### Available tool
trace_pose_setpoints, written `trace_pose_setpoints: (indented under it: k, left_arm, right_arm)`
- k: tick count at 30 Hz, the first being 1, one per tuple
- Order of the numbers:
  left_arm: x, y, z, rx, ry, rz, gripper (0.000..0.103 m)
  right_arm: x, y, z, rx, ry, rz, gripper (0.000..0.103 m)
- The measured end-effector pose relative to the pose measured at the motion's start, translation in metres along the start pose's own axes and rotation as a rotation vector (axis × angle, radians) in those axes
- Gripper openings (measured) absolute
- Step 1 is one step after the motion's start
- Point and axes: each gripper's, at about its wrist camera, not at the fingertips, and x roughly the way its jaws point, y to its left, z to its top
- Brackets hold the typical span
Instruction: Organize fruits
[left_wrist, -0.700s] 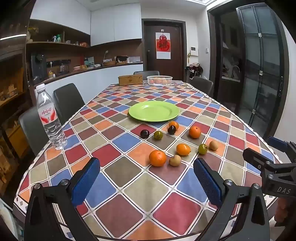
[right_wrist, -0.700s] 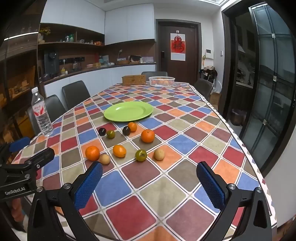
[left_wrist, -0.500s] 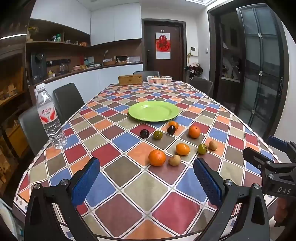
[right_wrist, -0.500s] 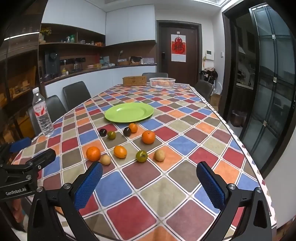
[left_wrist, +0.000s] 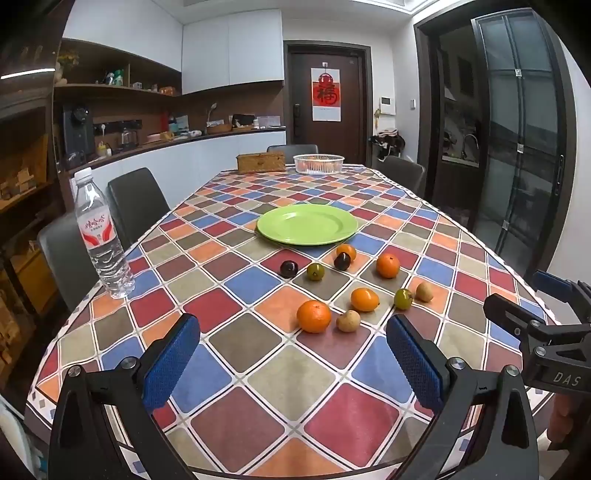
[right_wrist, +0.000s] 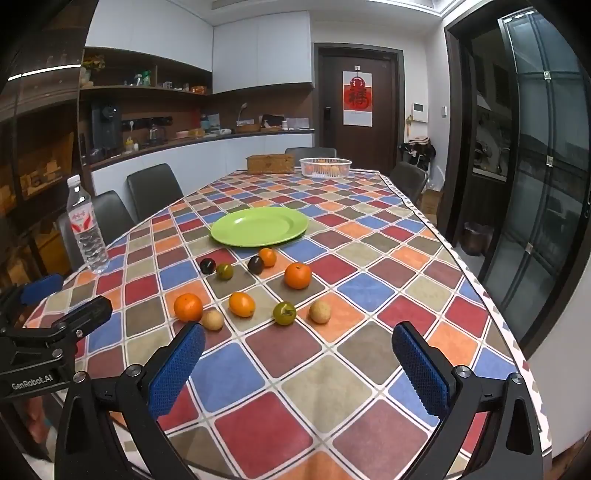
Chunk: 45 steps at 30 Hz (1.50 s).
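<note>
Several small fruits lie loose on the checked tablecloth in front of an empty green plate (left_wrist: 307, 229) (right_wrist: 259, 230): oranges (left_wrist: 314, 316) (right_wrist: 297, 275), dark plums (left_wrist: 288, 268) (right_wrist: 207, 266), green fruits (left_wrist: 402, 298) (right_wrist: 284, 313) and tan ones (left_wrist: 348, 321) (right_wrist: 320, 311). My left gripper (left_wrist: 293, 363) hovers open over the near edge of the table, short of the fruits, nothing between its blue pads. My right gripper (right_wrist: 299, 369) is open too, just behind the nearest fruits. Each gripper shows at the other view's edge.
A water bottle (left_wrist: 99, 236) (right_wrist: 86, 230) stands near the left table edge. A white basket (left_wrist: 318, 164) (right_wrist: 325, 167) and a wooden box (left_wrist: 260, 162) sit at the far end. Dark chairs (left_wrist: 135, 206) line the left side; a glass door is on the right.
Both grippers have edged slightly forward toward the fruits; the fruits and plate have not moved, and both jaws stay wide.
</note>
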Motion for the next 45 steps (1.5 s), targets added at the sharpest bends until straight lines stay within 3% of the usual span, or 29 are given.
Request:
trace_pose_setpoints:
  k: [45]
  left_arm:
    - [-0.0037,0.0005,0.0002,0.002,-0.011,0.004,0.103]
  right_arm:
    - [-0.0013,0.0012,-0.0002,-0.002,-0.008,0.001,0.102]
